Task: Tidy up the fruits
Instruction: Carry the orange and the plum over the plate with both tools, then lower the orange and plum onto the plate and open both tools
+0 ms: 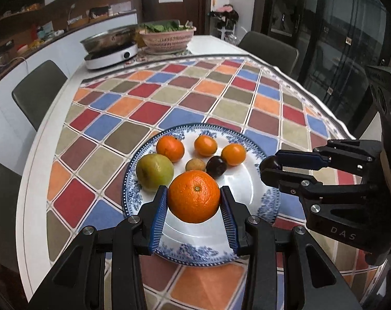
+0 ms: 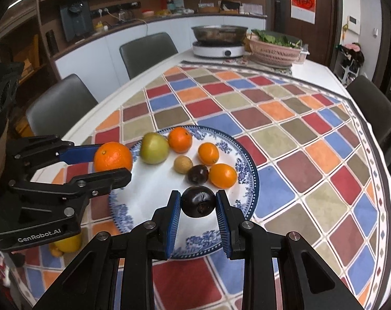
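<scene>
A large orange (image 1: pixel 194 196) with a dimpled rind and its navel facing the camera sits clamped above the six o'clock part of a blue-and-white plate (image 1: pixel 244 180). A dark purple round fruit (image 2: pixel 198 201) is gripped at the plate's near rim. On the plate lie a green apple (image 1: pixel 154 172) at nine o'clock, three small oranges (image 1: pixel 205 145) from eleven to two, a tan small fruit (image 1: pixel 195 165) and another dark fruit (image 1: pixel 216 167) at centre.
</scene>
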